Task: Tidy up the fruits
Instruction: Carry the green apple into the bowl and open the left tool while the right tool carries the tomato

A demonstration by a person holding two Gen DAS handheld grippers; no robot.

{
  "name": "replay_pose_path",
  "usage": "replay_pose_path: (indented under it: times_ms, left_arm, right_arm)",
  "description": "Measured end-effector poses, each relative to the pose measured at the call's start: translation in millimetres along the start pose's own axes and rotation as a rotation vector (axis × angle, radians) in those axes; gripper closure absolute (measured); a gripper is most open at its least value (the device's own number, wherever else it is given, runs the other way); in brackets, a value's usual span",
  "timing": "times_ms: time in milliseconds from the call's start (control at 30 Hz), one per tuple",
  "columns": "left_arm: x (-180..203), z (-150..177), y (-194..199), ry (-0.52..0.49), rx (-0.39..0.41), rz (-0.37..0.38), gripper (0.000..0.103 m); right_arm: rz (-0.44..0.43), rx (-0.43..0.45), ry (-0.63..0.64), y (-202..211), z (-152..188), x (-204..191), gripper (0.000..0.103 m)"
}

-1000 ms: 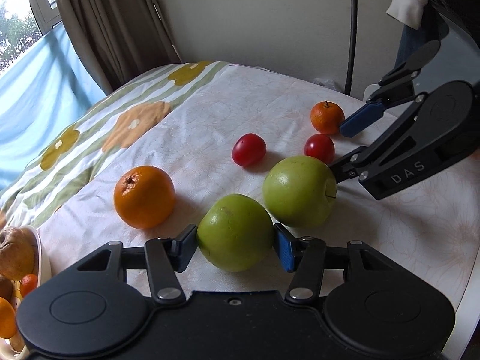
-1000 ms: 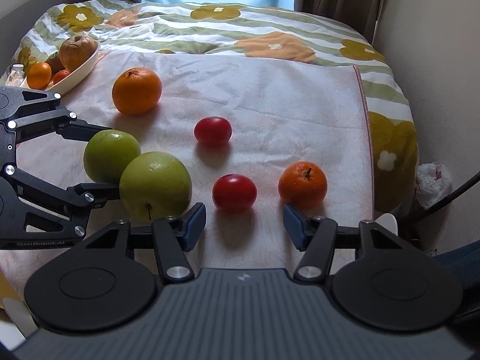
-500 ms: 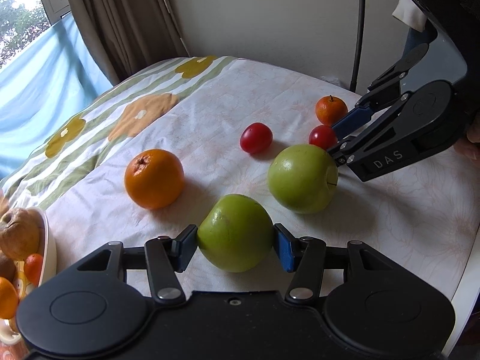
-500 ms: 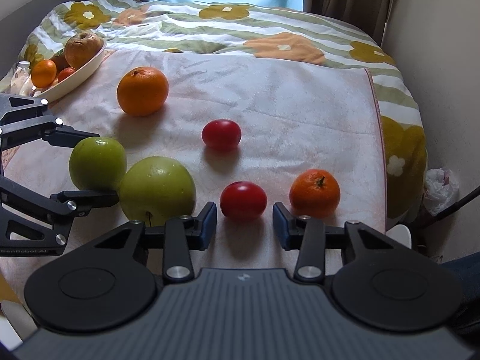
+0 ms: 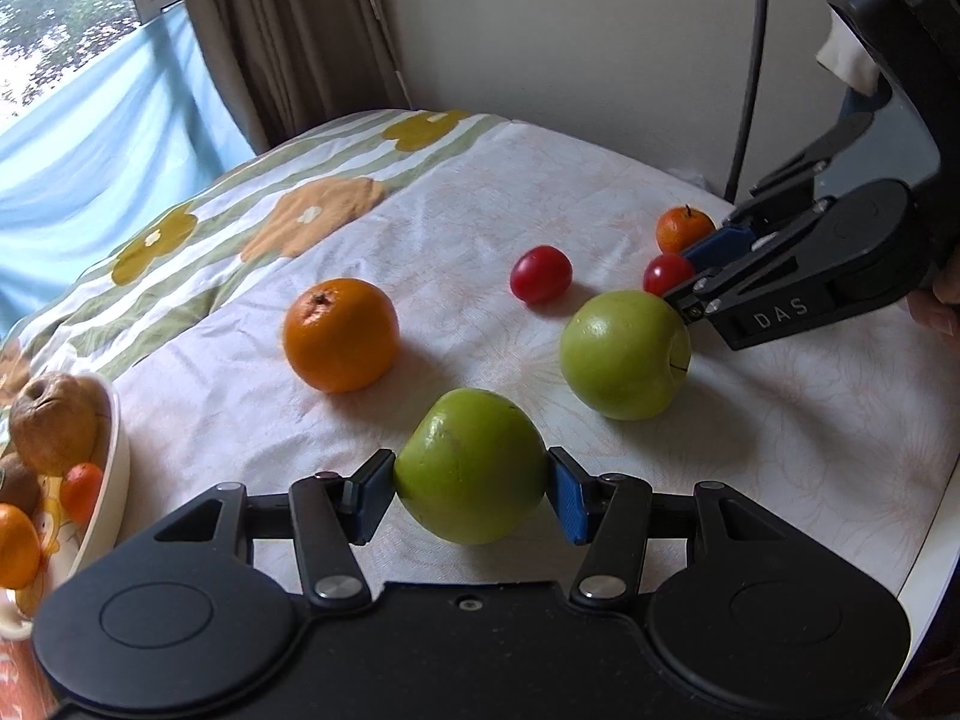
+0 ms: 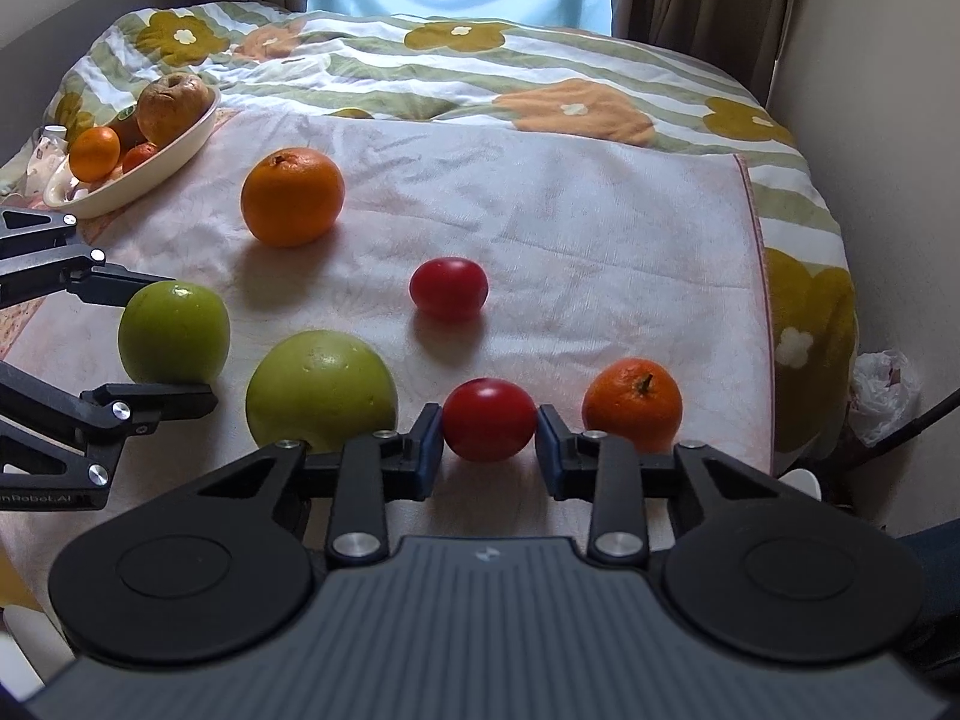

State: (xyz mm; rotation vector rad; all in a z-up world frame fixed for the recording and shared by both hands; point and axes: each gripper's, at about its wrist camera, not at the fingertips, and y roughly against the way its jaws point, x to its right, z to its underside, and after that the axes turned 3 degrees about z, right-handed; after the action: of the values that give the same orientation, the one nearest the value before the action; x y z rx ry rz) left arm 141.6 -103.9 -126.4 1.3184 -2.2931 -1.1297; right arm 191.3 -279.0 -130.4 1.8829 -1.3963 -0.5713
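the right gripper [image 6: 489, 447] has clamped the red tomato [image 6: 489, 418] dead ahead between its fingers. the left gripper [image 5: 471, 489] grips a green apple [image 5: 471, 465]; the fruit bowl [image 5: 111, 474] lies to its left, nearer that hand.

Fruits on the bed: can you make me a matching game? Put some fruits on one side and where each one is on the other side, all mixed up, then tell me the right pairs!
Things:
1. small green apple
2. red tomato
3. big orange
4. brown wrinkly apple

Places:
A. in the white dish
B. lying free on the towel
C. between the left gripper pads
D. between the right gripper pads

Pairs: 1-C, 2-D, 3-B, 4-A
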Motion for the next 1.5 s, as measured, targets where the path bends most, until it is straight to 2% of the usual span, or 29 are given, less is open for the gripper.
replay_pose_path:
  times_ms: [267,433,767,900,1167,1500]
  left_arm:
    - [3,2,23,0.044,0.028,-0.027,0.044]
    - [4,0,49,0.114,0.060,-0.037,0.044]
    - [-6,-5,106,0.252,0.110,-0.098,0.044]
    - [-15,-2,128,0.296,0.123,-0.152,0.044]
    - [-55,12,156,0.368,0.129,-0.235,0.044]
    - [-127,29,159,0.394,0.111,-0.262,0.045]
  right_arm:
    - [-0.002,0.025,0.005,19,-2,-2,0.056]
    - [-0.001,0.050,0.014,41,-5,-7,0.056]
    - [-0.025,0.069,0.035,86,-18,-21,0.056]
    - [-0.056,0.077,0.060,98,-28,-36,0.056]
    - [-0.112,0.102,0.098,108,-57,-81,0.056]
    - [-0.159,0.113,0.105,87,-104,-150,0.056]
